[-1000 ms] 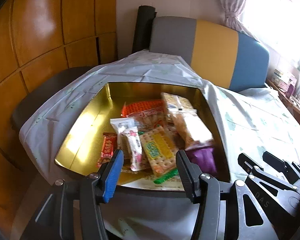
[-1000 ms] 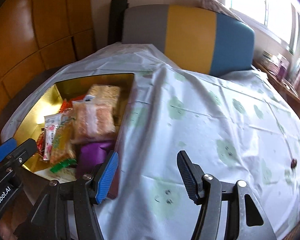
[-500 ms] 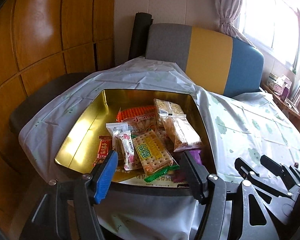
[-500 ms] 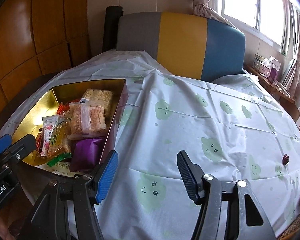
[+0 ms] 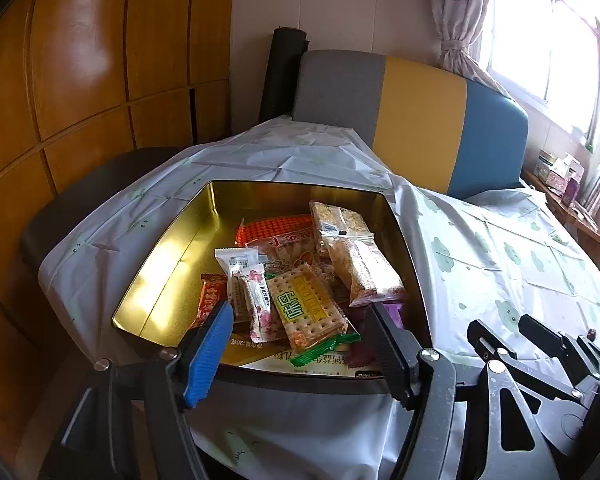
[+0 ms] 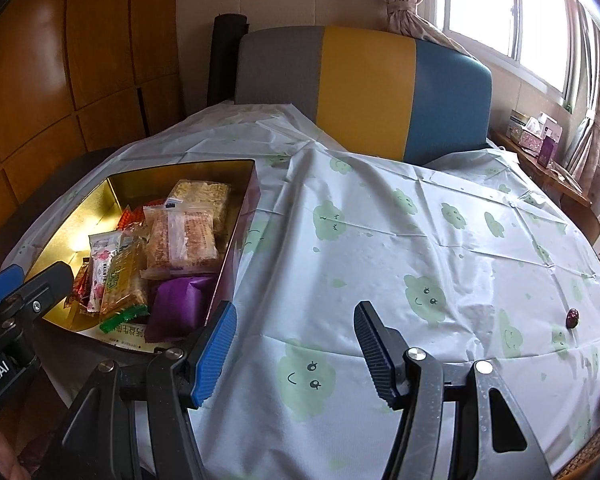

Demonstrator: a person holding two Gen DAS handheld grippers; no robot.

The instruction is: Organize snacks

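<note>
Assorted wrapped snacks [image 5: 300,272] lie heaped inside the open gold tin [image 5: 168,248].

My right gripper [image 6: 294,350] hovers with jaws apart and nothing between them, above a white tablecloth [image 6: 380,240] printed with green clouds. To the left, a gold tin [image 6: 80,208] holds packaged snacks [image 6: 180,236]. A small dark red object [image 6: 572,317] lies far right.

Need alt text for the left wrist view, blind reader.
An open gold tin on a cloud-print tablecloth holds a pile of wrapped snacks, a yellow cracker pack on top. The left gripper, jaws just opening and empty, hovers at the tin's near edge; the right gripper shows lower right.
</note>
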